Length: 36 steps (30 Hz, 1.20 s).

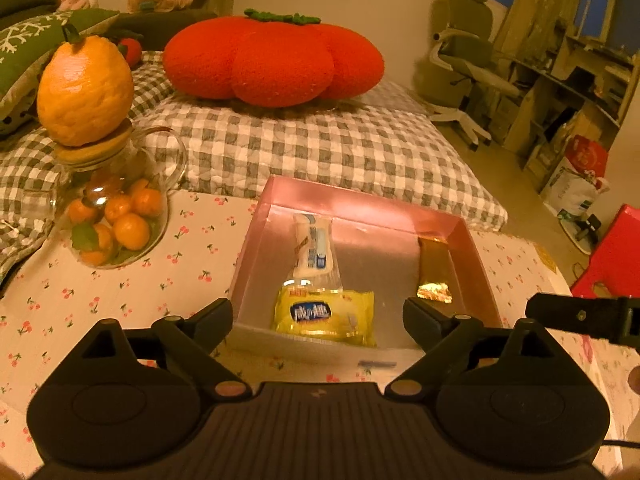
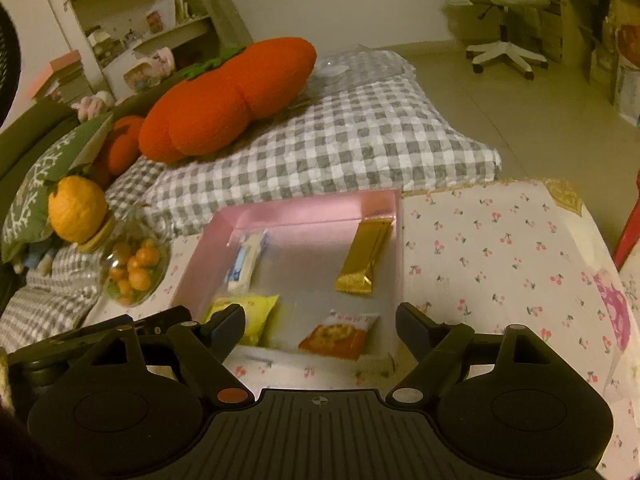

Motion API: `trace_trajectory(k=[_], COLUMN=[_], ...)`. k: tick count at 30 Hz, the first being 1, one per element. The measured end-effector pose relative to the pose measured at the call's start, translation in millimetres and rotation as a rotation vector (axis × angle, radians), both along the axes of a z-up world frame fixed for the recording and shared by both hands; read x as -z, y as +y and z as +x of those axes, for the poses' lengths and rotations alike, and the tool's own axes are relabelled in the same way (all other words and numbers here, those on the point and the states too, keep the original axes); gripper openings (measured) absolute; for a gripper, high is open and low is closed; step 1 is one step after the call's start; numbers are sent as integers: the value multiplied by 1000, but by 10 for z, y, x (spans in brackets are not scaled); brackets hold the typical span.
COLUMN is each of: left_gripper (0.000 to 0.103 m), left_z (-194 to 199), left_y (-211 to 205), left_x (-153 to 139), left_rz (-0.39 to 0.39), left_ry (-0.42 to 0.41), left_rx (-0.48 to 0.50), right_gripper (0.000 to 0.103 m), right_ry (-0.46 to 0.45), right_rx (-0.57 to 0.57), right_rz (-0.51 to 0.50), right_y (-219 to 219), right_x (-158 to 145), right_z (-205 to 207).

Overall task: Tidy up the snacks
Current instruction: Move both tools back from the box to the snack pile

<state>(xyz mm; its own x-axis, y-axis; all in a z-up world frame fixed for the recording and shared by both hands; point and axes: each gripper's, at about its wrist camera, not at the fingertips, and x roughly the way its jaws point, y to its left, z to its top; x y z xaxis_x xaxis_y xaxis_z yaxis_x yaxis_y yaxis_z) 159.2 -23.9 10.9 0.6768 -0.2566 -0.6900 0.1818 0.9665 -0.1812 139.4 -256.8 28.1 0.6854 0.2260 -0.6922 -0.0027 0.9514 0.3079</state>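
Note:
A pink box (image 1: 276,190) (image 2: 304,216) sits on the cherry-print table. Inside lie a yellow snack packet (image 1: 326,314) (image 2: 250,314), a white-and-blue packet (image 1: 314,248) (image 2: 244,262), a gold bar (image 1: 432,270) (image 2: 366,256), and an orange-red packet (image 2: 340,334) seen only in the right wrist view. My left gripper (image 1: 318,312) is open and empty, just in front of the box's near wall over the yellow packet. My right gripper (image 2: 320,316) is open and empty at the near wall, by the orange-red packet. Its finger shows at the right in the left wrist view (image 1: 580,314).
A glass jar of small oranges (image 1: 116,220) (image 2: 134,268) with a big orange fruit (image 1: 86,90) on its lid stands left of the box. Behind the table lies a checkered mattress (image 1: 320,148) with a red pumpkin cushion (image 1: 276,58) (image 2: 228,96). A red stool (image 1: 612,256) stands at the right.

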Motion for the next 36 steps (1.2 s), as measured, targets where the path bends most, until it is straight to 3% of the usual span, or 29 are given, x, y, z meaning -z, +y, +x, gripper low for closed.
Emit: trace_trajectory(k=[20,36], left_gripper=[101,102], left_z=[-615,-928], left_y=[171,291], left_x=[-41,106], left_rz=[19,66], left_ry=[8,3], left_rx=[36,93], right_gripper=[85,88], right_ry=[106,65], right_rx=[-76,-155], right_rz=[-11,-135], right_y=[157,98], right_x=[142,248], right_z=[-544,-992])
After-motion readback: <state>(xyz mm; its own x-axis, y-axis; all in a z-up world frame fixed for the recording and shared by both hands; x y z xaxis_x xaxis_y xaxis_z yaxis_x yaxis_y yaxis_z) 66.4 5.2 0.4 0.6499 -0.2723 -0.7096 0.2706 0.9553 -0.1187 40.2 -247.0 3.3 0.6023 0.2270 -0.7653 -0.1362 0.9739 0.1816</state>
